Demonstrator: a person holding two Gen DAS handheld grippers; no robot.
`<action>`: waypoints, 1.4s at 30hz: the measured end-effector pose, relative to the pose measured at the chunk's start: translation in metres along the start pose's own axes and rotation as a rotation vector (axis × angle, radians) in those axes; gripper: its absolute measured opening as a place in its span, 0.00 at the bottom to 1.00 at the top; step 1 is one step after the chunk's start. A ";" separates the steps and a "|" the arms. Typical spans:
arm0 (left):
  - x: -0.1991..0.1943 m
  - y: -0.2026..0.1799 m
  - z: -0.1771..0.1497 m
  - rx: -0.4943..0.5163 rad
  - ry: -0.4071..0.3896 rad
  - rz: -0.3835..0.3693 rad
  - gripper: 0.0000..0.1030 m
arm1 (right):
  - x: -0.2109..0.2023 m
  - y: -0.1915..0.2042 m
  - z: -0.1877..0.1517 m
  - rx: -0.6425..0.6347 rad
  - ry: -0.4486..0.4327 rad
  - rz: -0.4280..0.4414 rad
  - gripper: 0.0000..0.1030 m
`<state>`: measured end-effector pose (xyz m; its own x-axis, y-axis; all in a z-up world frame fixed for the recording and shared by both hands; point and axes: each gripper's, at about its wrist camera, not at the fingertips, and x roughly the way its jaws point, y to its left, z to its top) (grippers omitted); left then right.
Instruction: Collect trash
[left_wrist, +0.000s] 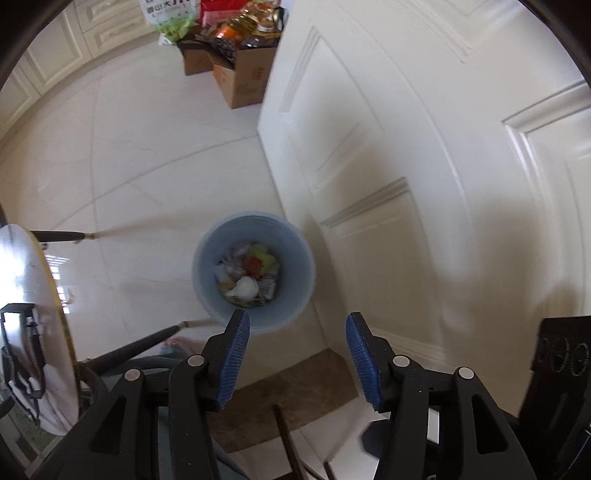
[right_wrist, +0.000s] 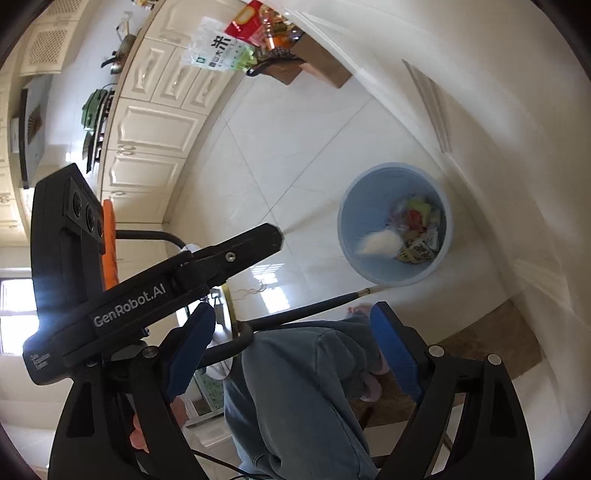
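Since the task turns on the blue bin (left_wrist: 253, 271), it is noted first: it stands upright on the pale tile floor (left_wrist: 147, 155), close against the white door (left_wrist: 406, 147), with wrappers and a white wad (right_wrist: 380, 243) lying at its bottom. From the left gripper (left_wrist: 297, 354) the bin is seen straight ahead and below, its mouth just beyond the fingertips and slightly toward the left-hand jaw. From the right gripper (right_wrist: 291, 350) it lies ahead and off toward the right-hand jaw, farther out. The left hand is judged the nearer. Both pairs of jaws are held apart, the right wider, and nothing is seen between the pads. A trouser leg (right_wrist: 295, 387) is seen under the right gripper.
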<state>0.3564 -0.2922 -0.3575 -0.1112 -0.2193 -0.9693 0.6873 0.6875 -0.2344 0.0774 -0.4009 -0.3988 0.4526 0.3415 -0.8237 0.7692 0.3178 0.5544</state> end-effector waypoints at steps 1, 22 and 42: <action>0.000 0.000 0.000 0.007 -0.006 0.016 0.49 | 0.000 0.000 -0.001 -0.005 -0.001 -0.011 0.85; -0.171 -0.008 -0.169 -0.076 -0.359 0.212 0.53 | -0.087 0.109 -0.089 -0.452 -0.328 -0.359 0.90; -0.295 -0.080 -0.401 -0.390 -0.977 0.439 0.70 | -0.204 0.236 -0.237 -0.978 -0.736 -0.143 1.00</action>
<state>0.0461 -0.0045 -0.0827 0.8079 -0.2348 -0.5406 0.2402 0.9688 -0.0618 0.0596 -0.1854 -0.0721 0.7821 -0.2299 -0.5792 0.3149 0.9479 0.0490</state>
